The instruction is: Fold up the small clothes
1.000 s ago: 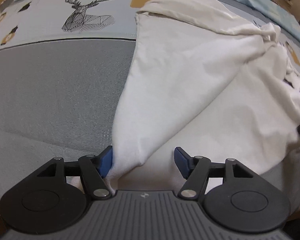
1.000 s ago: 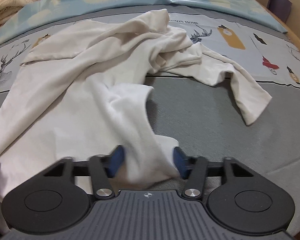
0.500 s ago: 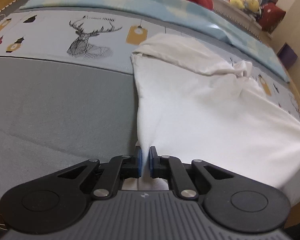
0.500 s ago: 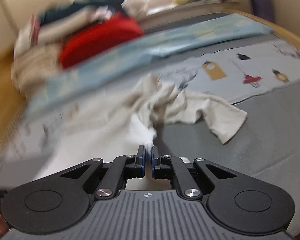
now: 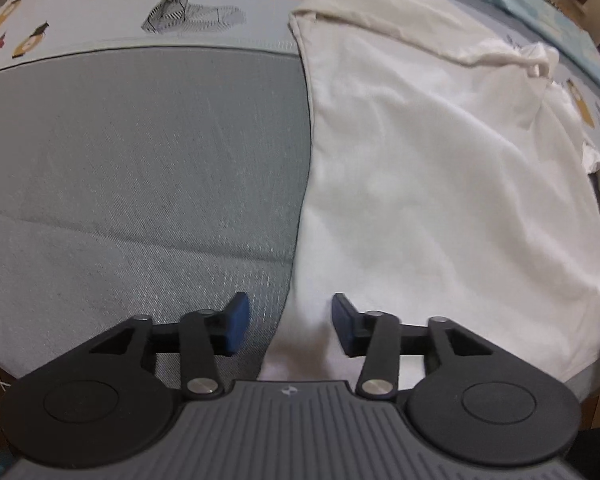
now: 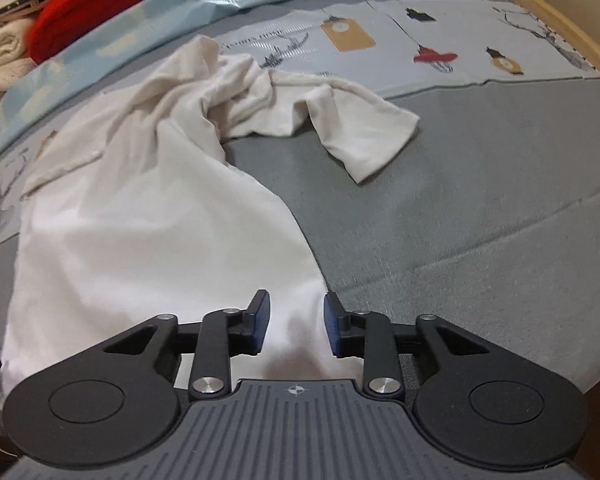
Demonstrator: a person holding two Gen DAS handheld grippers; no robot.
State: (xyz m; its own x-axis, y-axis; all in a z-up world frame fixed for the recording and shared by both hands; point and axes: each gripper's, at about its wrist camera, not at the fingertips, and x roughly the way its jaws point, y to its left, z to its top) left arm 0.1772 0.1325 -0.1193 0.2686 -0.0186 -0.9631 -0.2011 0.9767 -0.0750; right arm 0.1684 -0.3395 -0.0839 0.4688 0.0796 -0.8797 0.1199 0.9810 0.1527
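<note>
A white shirt (image 5: 440,184) lies spread on the grey bed cover, body smoothed flat toward me, sleeves and collar bunched at the far end. In the right wrist view the shirt (image 6: 148,232) fills the left half, with one sleeve (image 6: 364,136) lying out to the right. My left gripper (image 5: 286,326) is open over the shirt's near left hem corner. My right gripper (image 6: 296,328) is open over the near right hem corner. Neither holds the cloth.
The grey cover (image 5: 132,168) meets a printed sheet with a deer drawing (image 5: 188,4) at the far side. A red cushion (image 6: 108,4) and folded cream laundry (image 6: 0,52) sit at the back left. The bed's wooden edge (image 6: 572,28) curves at the right.
Both grippers were open a second ago, shut on the hem corners and pulled the shirt flat, and have now opened and let go. The shirt body lies smoother.
</note>
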